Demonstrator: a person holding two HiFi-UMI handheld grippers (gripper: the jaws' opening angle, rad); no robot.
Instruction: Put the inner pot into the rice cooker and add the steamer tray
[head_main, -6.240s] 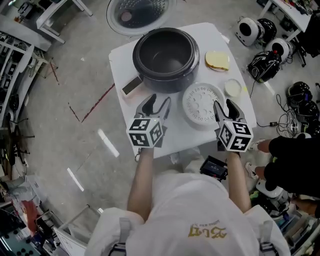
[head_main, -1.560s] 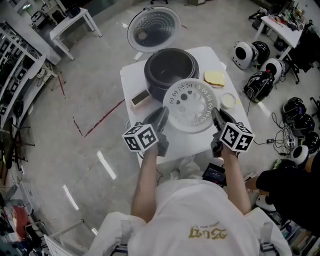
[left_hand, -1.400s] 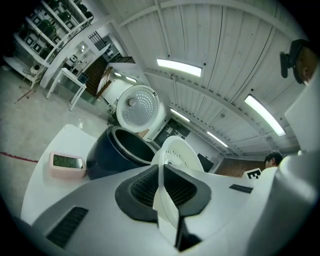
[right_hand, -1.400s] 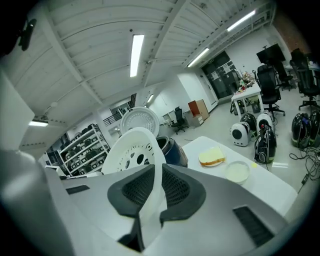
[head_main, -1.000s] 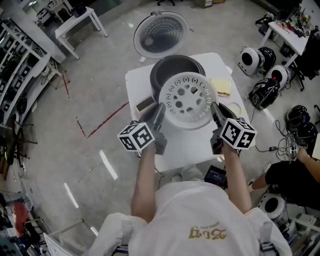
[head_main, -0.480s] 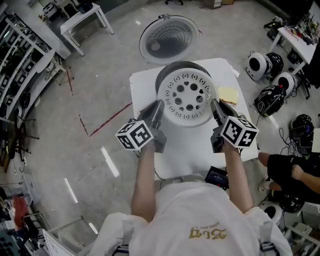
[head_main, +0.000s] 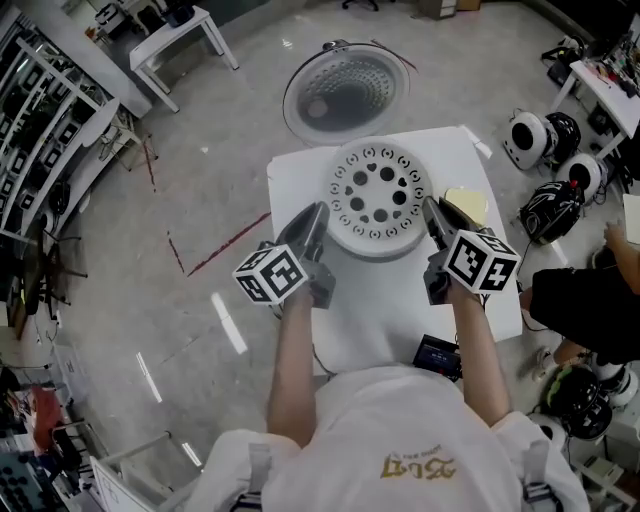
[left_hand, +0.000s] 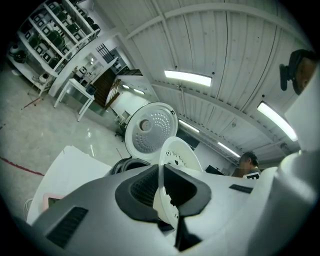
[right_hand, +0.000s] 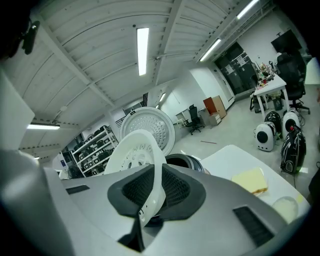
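Above the counter (head_main: 388, 300), left gripper (head_main: 312, 218) and right gripper (head_main: 436, 214) clamp the steamer tray (head_main: 378, 190). Lower it level, probably onto the rice cooker (right_hand: 187, 162).

No text can be read with certainty. A gold print (head_main: 424, 466) sits on the back of the person's white shirt (head_main: 380, 420), seen upside down — its characters are too small to make out. The marker cube (head_main: 270, 275) on the left gripper (head_main: 316, 212) and the second cube (head_main: 480, 262) on the right gripper (head_main: 432, 208) carry black-and-white square patterns — no letters or numbers.
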